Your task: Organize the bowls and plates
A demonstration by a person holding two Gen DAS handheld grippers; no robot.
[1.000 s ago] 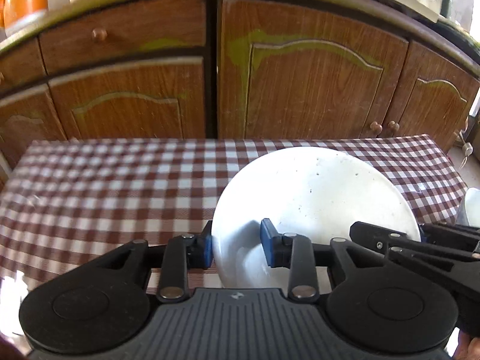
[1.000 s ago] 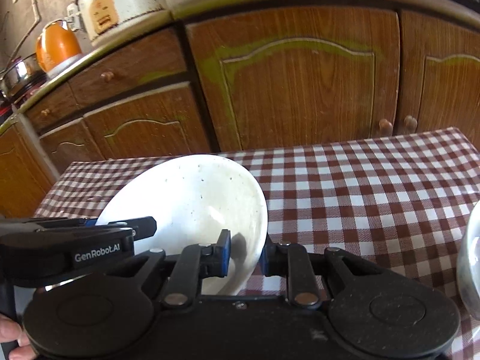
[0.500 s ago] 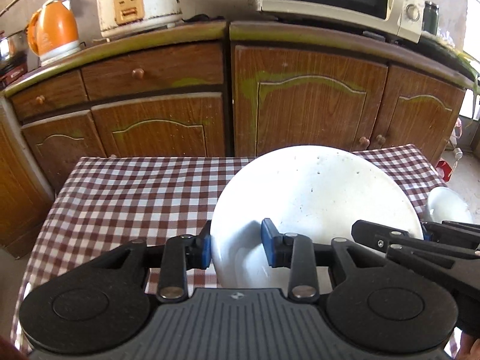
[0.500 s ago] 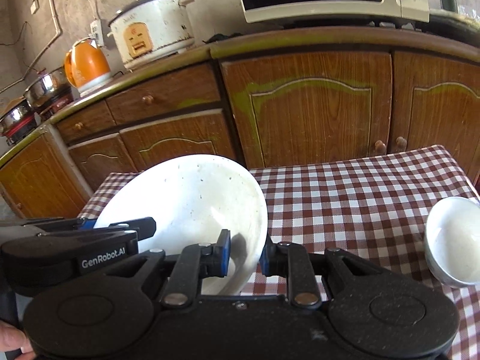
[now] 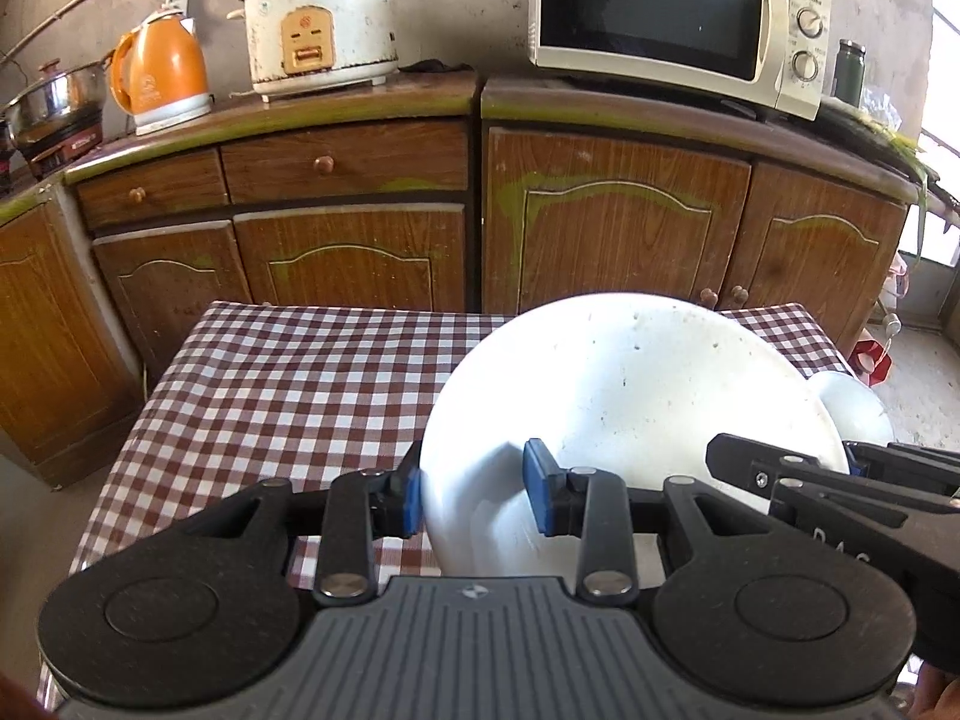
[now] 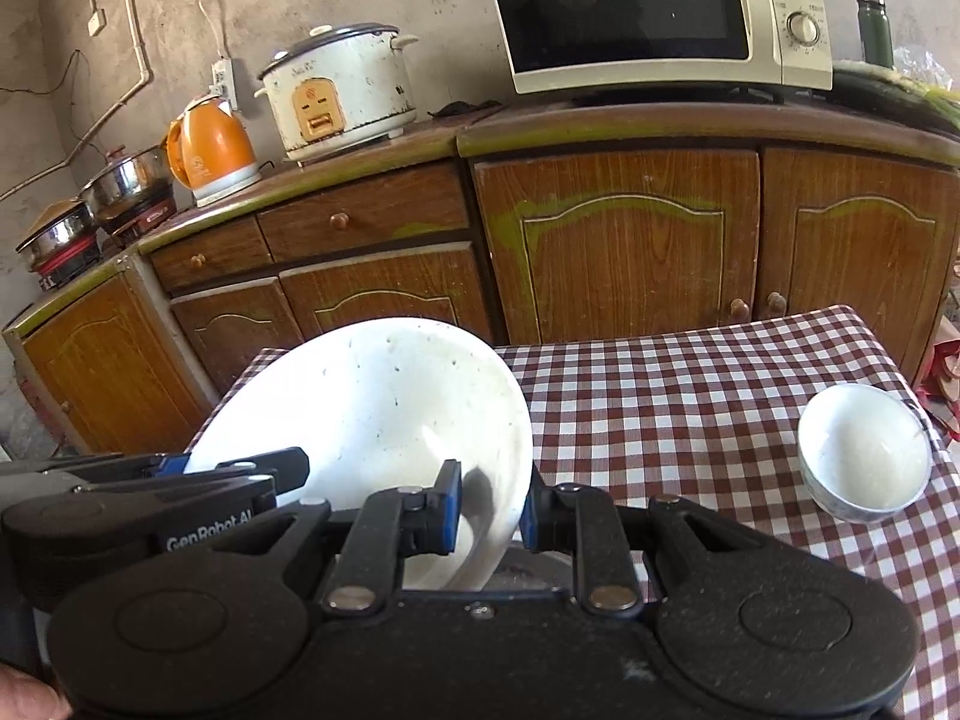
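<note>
A large white plate (image 5: 630, 396) hangs tilted above the table, gripped at both sides. My left gripper (image 5: 474, 498) is shut on its left rim, one blue pad outside the wall and one inside. My right gripper (image 6: 489, 510) is shut on the opposite rim of the same plate (image 6: 372, 420). Each gripper shows in the other's view: the right gripper (image 5: 780, 456) at the plate's far side, the left gripper (image 6: 240, 465) at lower left. A small white bowl (image 6: 864, 456) stands on the table at the right, partly hidden behind the plate as the small bowl (image 5: 852, 408).
The table wears a red-and-white checked cloth (image 5: 270, 390). Behind it runs a wooden cabinet counter (image 5: 600, 228) carrying a microwave (image 5: 672, 18), a rice cooker (image 5: 324, 30), an orange kettle (image 5: 162, 72) and a steel pot (image 6: 126, 180). A hand shows at the lower left corner (image 6: 24, 696).
Both grippers have risen and drawn back with the plate held between them. The counter top with its appliances and the small bowl have come into view.
</note>
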